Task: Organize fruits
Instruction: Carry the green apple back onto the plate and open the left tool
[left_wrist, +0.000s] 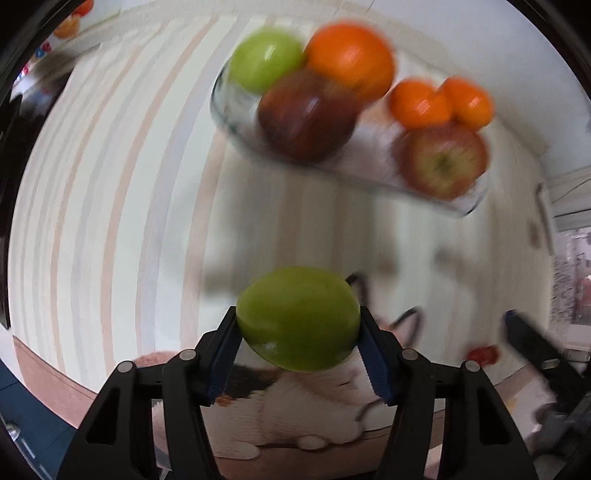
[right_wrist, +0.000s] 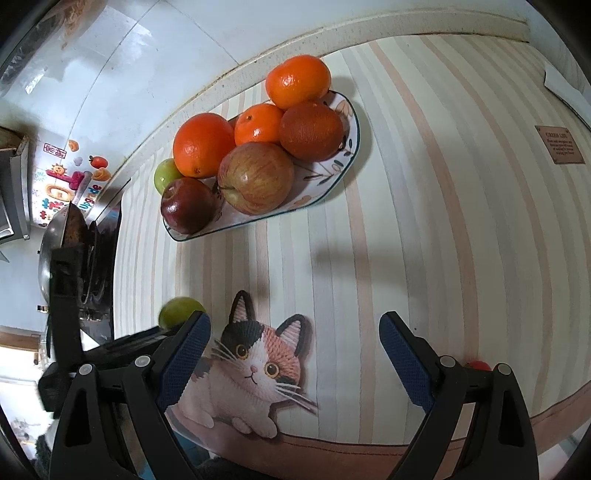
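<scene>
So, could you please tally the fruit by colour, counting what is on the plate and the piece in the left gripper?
Orange fruit: 4
Red apples: 2
Green apples: 2, one on the plate at, one in the left gripper
Total: 8

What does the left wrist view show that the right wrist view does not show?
Only the left wrist view shows the left gripper with both pads pressed on the green apple.

Only the right wrist view shows the open, empty right gripper, the cat's whole face, a brown label and a wok beside the mat.

Both show the plate of apples and oranges, the striped mat, the held green apple, and a small red thing near the mat's edge.
</scene>
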